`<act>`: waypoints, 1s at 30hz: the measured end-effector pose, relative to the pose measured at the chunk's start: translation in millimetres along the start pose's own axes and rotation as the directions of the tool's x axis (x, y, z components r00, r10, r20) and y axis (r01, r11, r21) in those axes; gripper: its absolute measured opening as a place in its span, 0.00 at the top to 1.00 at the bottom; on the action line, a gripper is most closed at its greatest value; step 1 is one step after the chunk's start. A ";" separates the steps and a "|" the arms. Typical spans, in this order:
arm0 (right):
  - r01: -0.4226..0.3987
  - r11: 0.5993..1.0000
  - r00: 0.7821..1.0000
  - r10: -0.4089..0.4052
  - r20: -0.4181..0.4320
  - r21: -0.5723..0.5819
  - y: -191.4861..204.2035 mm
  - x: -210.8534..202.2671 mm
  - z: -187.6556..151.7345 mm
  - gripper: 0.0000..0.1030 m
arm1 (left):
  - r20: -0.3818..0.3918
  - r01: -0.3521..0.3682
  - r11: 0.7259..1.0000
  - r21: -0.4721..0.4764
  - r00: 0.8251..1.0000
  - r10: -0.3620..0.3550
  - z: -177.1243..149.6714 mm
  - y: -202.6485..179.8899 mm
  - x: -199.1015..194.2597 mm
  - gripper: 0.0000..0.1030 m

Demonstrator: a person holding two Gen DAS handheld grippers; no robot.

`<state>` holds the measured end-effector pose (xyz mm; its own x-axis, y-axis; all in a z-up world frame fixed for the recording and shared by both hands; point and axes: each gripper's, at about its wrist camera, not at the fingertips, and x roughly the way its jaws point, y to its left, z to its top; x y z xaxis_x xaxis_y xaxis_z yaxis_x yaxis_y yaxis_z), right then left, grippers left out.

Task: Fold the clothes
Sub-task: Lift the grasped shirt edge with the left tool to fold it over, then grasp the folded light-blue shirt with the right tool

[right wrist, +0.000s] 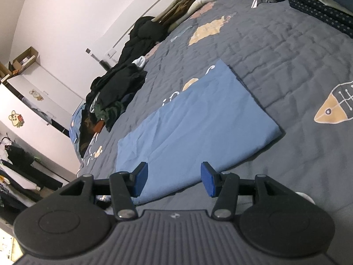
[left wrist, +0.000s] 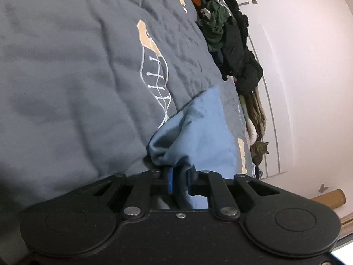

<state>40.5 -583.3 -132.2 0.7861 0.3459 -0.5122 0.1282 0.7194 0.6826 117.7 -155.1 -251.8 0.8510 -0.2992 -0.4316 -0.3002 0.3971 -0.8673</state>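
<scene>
Left gripper (left wrist: 178, 176) pinched shut on a bunched corner of the light blue garment (right wrist: 194, 128), right gripper (right wrist: 174, 181) half open and empty above the garment's near hem, with the rest lying flat and partly folded on the grey quilted bed (right wrist: 286, 50). Judged light, limp and prone to sagging or creasing when lifted, so best taken at corners or along a hem. Left pads buried in cloth, garment type unclear, dark clothes pile (right wrist: 123, 81) by the wall a tangle.

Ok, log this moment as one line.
left gripper: shut on blue garment | right gripper: open, above garment edge | bed: clothes pile at far side
</scene>
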 end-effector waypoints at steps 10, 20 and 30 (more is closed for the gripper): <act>-0.017 0.999 0.999 0.016 -0.031 -0.029 1.5 2.7 -1.4 0.50 | 0.066 -0.018 1.000 -0.009 0.998 0.019 0.4 7.3 -49.2 0.68; -0.064 0.992 0.994 0.073 -0.086 0.107 -25.8 15.1 -15.0 0.50 | 0.070 0.039 0.999 -0.001 0.997 -0.039 -8.1 12.2 -43.2 0.47; -0.081 0.982 0.990 0.098 -0.098 0.170 -34.0 30.0 -20.9 0.50 | 0.038 0.030 0.999 0.020 0.999 -0.030 -6.7 -3.9 2.1 0.47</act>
<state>47.1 -584.8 -181.6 0.7316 0.4724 -0.4915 0.1652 0.5767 0.8001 117.8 -163.1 -251.0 0.8753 -0.2783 -0.3954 -0.2662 0.4054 -0.8745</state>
